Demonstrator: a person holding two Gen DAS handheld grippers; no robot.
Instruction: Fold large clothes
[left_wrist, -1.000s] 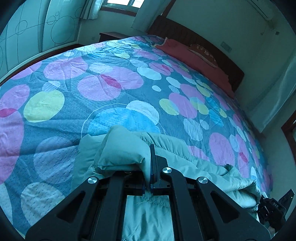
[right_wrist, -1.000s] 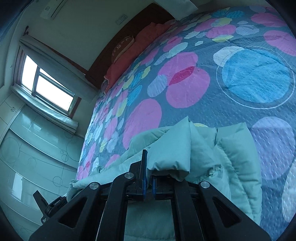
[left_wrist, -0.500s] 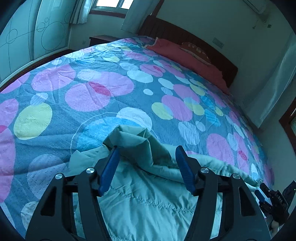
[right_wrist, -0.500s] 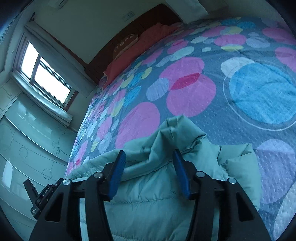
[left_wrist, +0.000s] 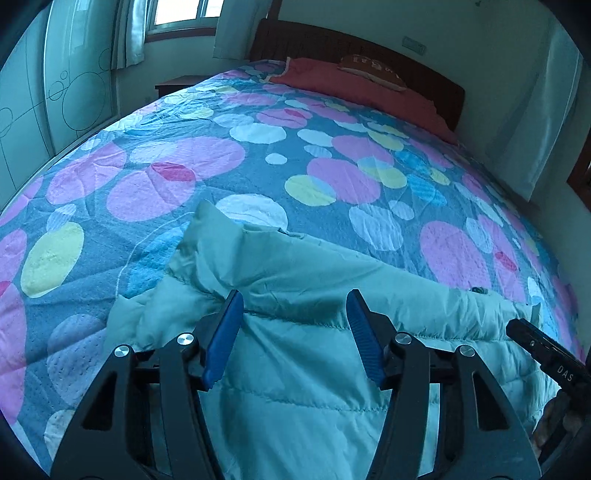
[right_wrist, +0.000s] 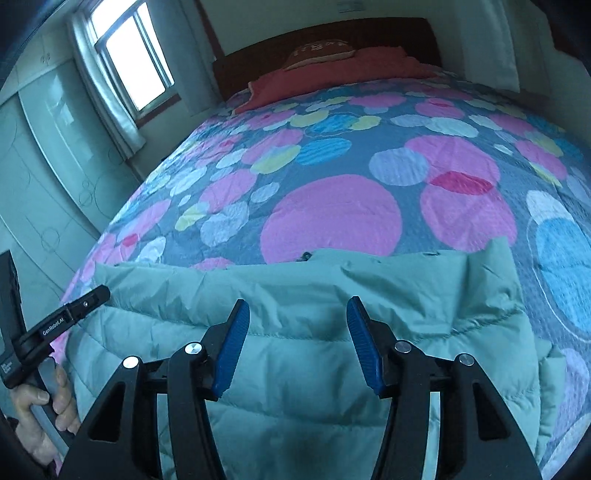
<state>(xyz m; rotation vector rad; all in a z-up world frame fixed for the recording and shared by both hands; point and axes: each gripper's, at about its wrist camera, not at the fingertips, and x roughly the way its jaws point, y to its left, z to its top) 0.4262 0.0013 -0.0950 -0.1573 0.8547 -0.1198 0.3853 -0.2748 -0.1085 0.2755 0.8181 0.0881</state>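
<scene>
A light green quilted jacket (left_wrist: 303, 354) lies folded on the bed near its front edge; it also shows in the right wrist view (right_wrist: 314, 295). My left gripper (left_wrist: 293, 306) is open and empty, just above the jacket's folded top edge near its left end. My right gripper (right_wrist: 297, 315) is open and empty above the jacket's right part. The other gripper shows at the right edge of the left wrist view (left_wrist: 543, 350) and at the left edge of the right wrist view (right_wrist: 62, 321).
The bed carries a blue cover with big coloured circles (left_wrist: 258, 155). A red pillow (left_wrist: 354, 85) and dark headboard (left_wrist: 369, 48) are at the far end. A window (right_wrist: 129, 62) and a wardrobe (right_wrist: 48, 140) stand on the left.
Both grippers were shut on the jacket's edge a second ago. They opened, let the cloth drop flat onto the jacket, and drew back and up.
</scene>
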